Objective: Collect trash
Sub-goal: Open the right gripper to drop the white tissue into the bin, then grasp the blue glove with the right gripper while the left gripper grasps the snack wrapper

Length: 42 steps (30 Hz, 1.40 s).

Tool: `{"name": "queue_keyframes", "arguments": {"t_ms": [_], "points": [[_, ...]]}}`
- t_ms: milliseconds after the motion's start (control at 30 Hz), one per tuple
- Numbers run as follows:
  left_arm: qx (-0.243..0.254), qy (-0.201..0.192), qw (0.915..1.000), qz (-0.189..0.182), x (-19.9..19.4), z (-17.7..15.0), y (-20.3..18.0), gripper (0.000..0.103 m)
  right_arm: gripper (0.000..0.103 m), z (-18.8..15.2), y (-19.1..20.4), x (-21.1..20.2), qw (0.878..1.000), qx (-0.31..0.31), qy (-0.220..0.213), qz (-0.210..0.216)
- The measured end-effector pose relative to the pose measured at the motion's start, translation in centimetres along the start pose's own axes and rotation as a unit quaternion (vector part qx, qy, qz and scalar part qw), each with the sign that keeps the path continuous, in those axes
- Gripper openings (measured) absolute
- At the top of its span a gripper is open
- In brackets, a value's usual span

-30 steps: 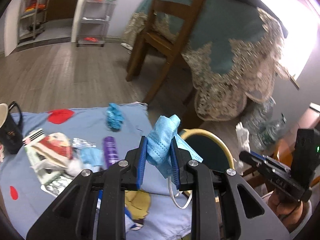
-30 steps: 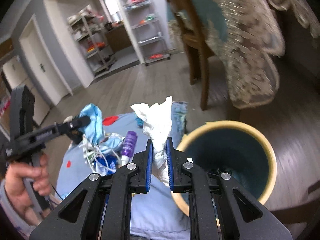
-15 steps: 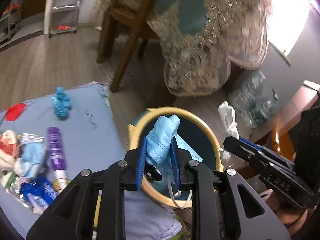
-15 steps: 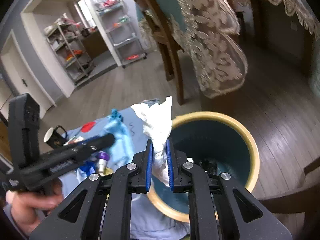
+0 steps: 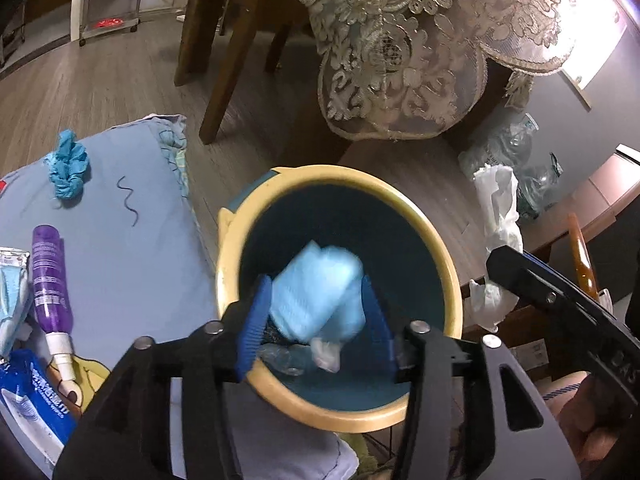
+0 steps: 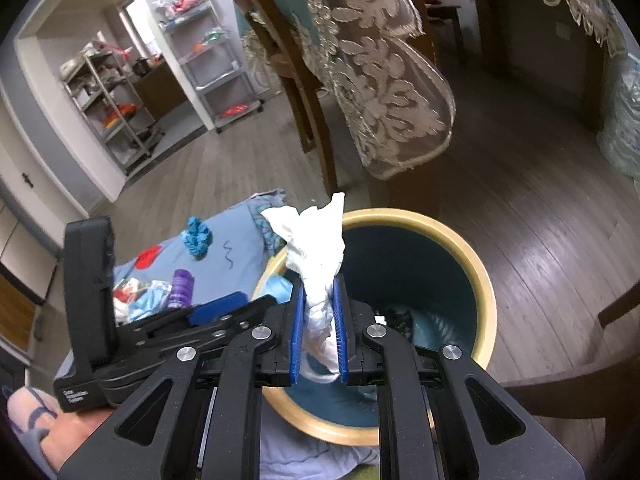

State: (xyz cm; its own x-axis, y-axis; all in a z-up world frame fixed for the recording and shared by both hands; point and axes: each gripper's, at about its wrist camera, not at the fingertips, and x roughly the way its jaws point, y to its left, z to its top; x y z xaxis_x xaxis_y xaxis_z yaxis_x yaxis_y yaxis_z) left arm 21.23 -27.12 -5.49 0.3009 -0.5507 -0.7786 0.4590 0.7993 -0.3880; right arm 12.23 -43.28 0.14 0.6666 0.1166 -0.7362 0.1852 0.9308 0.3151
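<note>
A teal bin with a yellow rim (image 5: 436,248) stands on the floor beside the low table. My left gripper (image 5: 315,308) hangs right over its mouth with its jaws opening. A light blue face mask (image 5: 320,276) sits loose and blurred between them, and the pads no longer press on it. My right gripper (image 6: 318,292) is shut on a crumpled white tissue (image 6: 316,240) above the bin's near rim (image 6: 480,272). The left wrist view shows that tissue (image 5: 500,208) at the right. Some trash lies at the bin's bottom.
The low table's blue cloth (image 5: 132,248) carries a purple spray bottle (image 5: 50,276), a teal crumpled glove (image 5: 66,168) and a blue packet (image 5: 28,392). A wooden chair (image 5: 224,60) and a lace tablecloth (image 5: 400,60) stand behind the bin. A bag of plastic bottles (image 5: 516,160) lies at the right.
My left gripper swung from over the table to above the bin and sank; its jaws widened and the mask came loose. My right gripper drew closer to the bin, still clamping the tissue.
</note>
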Motion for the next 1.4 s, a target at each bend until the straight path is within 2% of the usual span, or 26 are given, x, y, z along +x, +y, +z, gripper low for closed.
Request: {"name": "queue_keyframes", "arguments": {"t_ms": [100,200,267,400,500,733,1033,1267,1400], "points": [[-0.005,-0.006,1.0,-0.003,-0.6,0.1,0.6,0.055,0.017,0.0,-0.1,0.2,1.0,0.002,0.003,-0.005],[-0.011,-0.009,0.9999,-0.005,-1.3,0.1,1.1,0.056,0.023,0.0,-0.1,0.3,1.0,0.001,0.003,-0.011],[-0.013,-0.011,0.9998,-0.005,-1.7,0.1,1.3,0.057,0.03,0.0,-0.1,0.4,1.0,0.004,0.004,-0.021],[-0.015,-0.022,0.9997,0.001,-3.1,0.1,2.1,0.06,0.066,0.0,-0.5,0.4,0.999,0.012,0.002,-0.03],[-0.015,-0.031,0.9994,0.004,-4.2,0.0,2.7,0.062,0.072,0.0,-0.5,0.2,0.999,0.014,-0.003,-0.029],[-0.01,-0.053,0.9984,0.018,-7.2,-0.4,4.2,0.066,0.078,0.1,-0.4,0.0,1.0,0.016,-0.008,-0.021],[-0.013,-0.083,0.9947,0.06,-10.5,-0.8,7.3,0.075,0.079,-0.1,0.8,0.4,1.0,0.0,-0.007,-0.008],[-0.06,-0.098,0.9883,0.101,-13.2,-1.5,12.5,0.075,0.079,-0.3,2.0,1.1,1.0,-0.01,-0.001,0.0],[-0.095,-0.109,0.9817,0.124,-15.0,-2.5,16.1,0.075,0.079,-0.5,2.9,1.7,1.0,-0.02,0.007,0.008]]}}
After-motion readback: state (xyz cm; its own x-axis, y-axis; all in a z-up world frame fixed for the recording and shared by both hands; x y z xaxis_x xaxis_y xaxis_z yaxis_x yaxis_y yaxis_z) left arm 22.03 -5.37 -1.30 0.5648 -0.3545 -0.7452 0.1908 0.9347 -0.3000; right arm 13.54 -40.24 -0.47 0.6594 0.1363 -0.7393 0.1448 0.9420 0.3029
